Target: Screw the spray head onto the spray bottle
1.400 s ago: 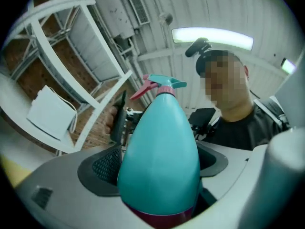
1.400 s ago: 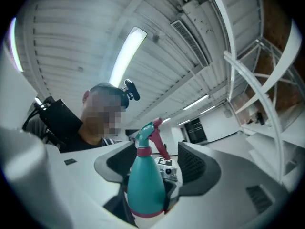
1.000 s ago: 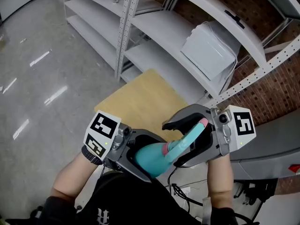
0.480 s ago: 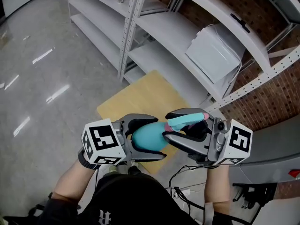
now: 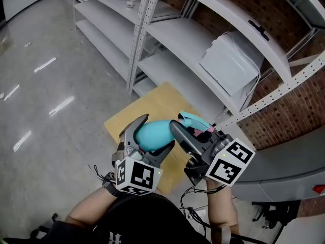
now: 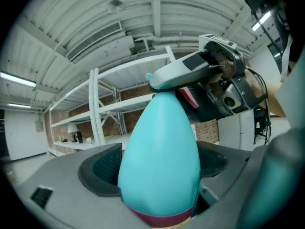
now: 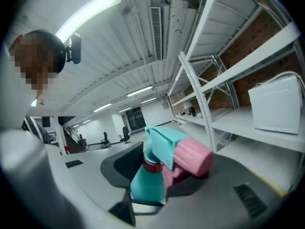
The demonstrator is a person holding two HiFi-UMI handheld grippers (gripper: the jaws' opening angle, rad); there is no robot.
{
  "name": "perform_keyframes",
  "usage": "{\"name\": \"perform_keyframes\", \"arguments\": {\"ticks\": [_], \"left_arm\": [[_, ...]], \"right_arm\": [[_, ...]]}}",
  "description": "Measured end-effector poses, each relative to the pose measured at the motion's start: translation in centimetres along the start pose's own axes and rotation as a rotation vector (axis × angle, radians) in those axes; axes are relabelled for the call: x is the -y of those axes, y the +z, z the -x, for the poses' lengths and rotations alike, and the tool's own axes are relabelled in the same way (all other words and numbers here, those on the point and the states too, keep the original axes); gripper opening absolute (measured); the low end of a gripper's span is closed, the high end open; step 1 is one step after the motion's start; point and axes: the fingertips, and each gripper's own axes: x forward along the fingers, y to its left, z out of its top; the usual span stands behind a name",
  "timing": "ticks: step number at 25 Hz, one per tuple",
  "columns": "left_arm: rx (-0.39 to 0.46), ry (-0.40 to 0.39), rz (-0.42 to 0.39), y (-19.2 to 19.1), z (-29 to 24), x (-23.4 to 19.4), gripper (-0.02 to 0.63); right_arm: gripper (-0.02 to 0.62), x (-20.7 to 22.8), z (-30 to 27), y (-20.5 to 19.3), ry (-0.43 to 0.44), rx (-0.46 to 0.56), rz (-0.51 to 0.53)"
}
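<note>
**Above the wooden tabletop, both claws grip one teal bottle**

Over the pale wooden tabletop, in front of the person's chest, the spray bottle is held in the air, lying tilted with its neck toward the person's right. The left claw is clenched on the bottle's rounded teal body, one dark pad on each side. In the left gripper view the body fills the gap between the pads, and a dark red band runs round the bottle's wide end.

The right claw is grasping the spray head. Its jaws have just been closing and the head sits between them. In the right gripper view the teal housing lies against one pad and the pink part against the other. A dark red collar joins the head to the bottle's neck. How far it is screwed on cannot be told.

The only markings in view are the black-and-white square patterns on the left marker cube and the right marker cube. They carry no readable words.

Beyond the tabletop stands grey metal shelving, with a white box on one shelf and a brick wall behind it. The glossy grey floor spreads to the left.
</note>
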Motion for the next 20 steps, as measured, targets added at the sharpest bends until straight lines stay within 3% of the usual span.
{"name": "perform_keyframes", "arguments": {"ticks": [4,14,17,20], "left_arm": [[-0.015,-0.049,0.046,-0.8,-0.6,0.3,0.448],[0.040,-0.292,0.231,0.7,-0.8,1.6,0.449],[0.057,-0.402,0.311,1.0,-0.3,2.1,0.449],[0.104,-0.583,0.413,1.9,1.0,2.6,0.449]], "right_arm": [[0.152,0.6,-0.4,-0.4,-0.037,-0.005,-0.027],[0.161,-0.6,1.4,1.1,0.013,0.018,0.000],[0.198,-1.6,3.1,1.6,0.087,0.034,0.000],[0.211,-3.1,6.8,3.7,0.275,0.147,-0.029]]}}
